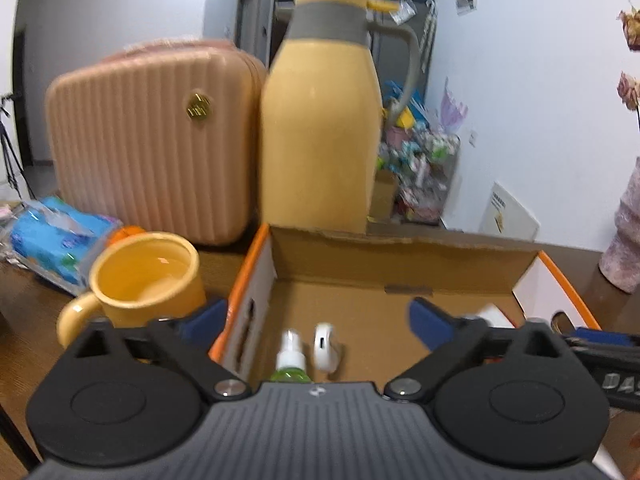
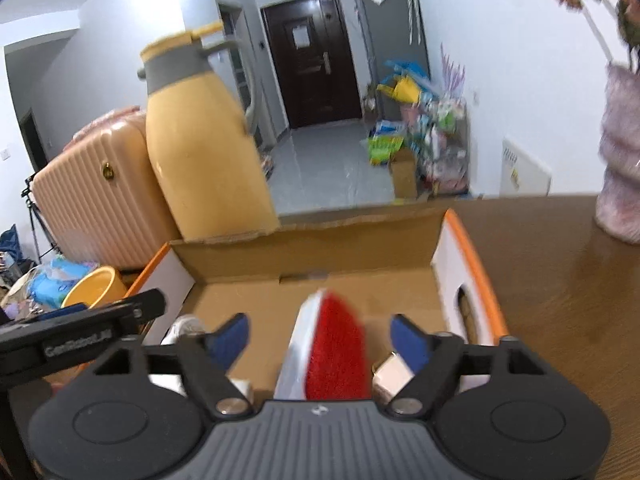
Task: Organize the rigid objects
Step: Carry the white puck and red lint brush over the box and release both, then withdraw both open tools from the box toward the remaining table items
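Note:
An open cardboard box [image 1: 400, 260] with orange-edged sides stands on a brown table. In the left wrist view my left gripper [image 1: 320, 320] hangs open over the box's left part, its blue pads spread wide. Under it on the box floor lie a green spray bottle [image 1: 290, 360] with a white nozzle and a small white object [image 1: 326, 346], both untouched. In the right wrist view my right gripper [image 2: 320, 336] is open above the box [image 2: 304, 252]. A red-and-white brush [image 2: 336, 344] lies between its pads without touching them. A small white box [image 2: 394, 376] lies by the right pad.
A yellow mug [image 1: 148, 276] stands just left of the box. Behind it are a pink ribbed case [image 1: 152, 136] and a tall yellow jug [image 1: 320, 120]. A blue tissue pack [image 1: 52, 236] lies far left. A pink vase [image 2: 620, 184] stands on the table at the right.

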Demonstrator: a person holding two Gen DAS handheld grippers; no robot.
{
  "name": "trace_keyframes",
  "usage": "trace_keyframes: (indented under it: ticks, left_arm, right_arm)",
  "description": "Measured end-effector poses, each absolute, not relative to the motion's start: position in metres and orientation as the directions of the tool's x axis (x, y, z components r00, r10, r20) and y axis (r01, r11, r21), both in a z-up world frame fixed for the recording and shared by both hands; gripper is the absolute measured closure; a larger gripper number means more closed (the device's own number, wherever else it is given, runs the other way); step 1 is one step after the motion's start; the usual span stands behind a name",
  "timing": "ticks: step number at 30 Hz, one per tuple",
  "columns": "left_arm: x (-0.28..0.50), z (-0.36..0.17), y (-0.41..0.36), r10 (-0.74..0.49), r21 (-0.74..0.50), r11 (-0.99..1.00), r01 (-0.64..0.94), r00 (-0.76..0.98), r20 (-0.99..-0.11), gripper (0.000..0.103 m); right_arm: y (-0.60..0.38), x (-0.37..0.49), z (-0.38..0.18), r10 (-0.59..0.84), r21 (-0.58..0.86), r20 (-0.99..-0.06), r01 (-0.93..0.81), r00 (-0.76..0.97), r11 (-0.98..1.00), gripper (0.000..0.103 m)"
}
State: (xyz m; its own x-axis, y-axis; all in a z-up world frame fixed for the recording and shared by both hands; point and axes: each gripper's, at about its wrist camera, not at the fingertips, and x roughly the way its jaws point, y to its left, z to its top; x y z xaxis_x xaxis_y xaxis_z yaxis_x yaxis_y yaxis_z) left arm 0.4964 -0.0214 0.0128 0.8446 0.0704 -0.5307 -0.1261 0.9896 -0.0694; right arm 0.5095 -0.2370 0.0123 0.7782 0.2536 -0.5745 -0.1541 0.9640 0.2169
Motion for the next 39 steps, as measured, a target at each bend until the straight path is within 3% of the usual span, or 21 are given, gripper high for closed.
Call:
trace_keyframes:
  ticks: [2, 4, 12, 39]
  left_arm:
    - [0.492, 0.017, -0.021, 0.082, -0.059, 0.99, -0.13, 0.857, -0.508, 0.0]
    - [0.489, 0.02, -0.021, 0.085, -0.059, 0.99, -0.131, 0.863, -0.498, 0.0]
    - [0.486, 0.024, -0.022, 0.099, -0.05, 0.989, -0.142, 0.867, -0.489, 0.0]
    - [0.395, 0.029, -0.009, 0.084, -0.053, 0.992, -0.117, 0.903, -0.42, 0.0]
  right_arm:
    - [-0.239, 0.505, 0.017, 0.233, 0.188, -0.562, -0.152, 0.794, 0.97, 0.017]
    - [-0.241, 0.504, 0.02, 0.227, 0.18, -0.554, -0.15, 0.801, 0.972, 0.01]
    - [-0.24, 0.496, 0.026, 0.21, 0.149, -0.528, -0.154, 0.822, 0.977, 0.0]
    - [-0.255, 0.384, 0.042, 0.189, 0.127, -0.366, -0.152, 0.911, 0.98, 0.0]
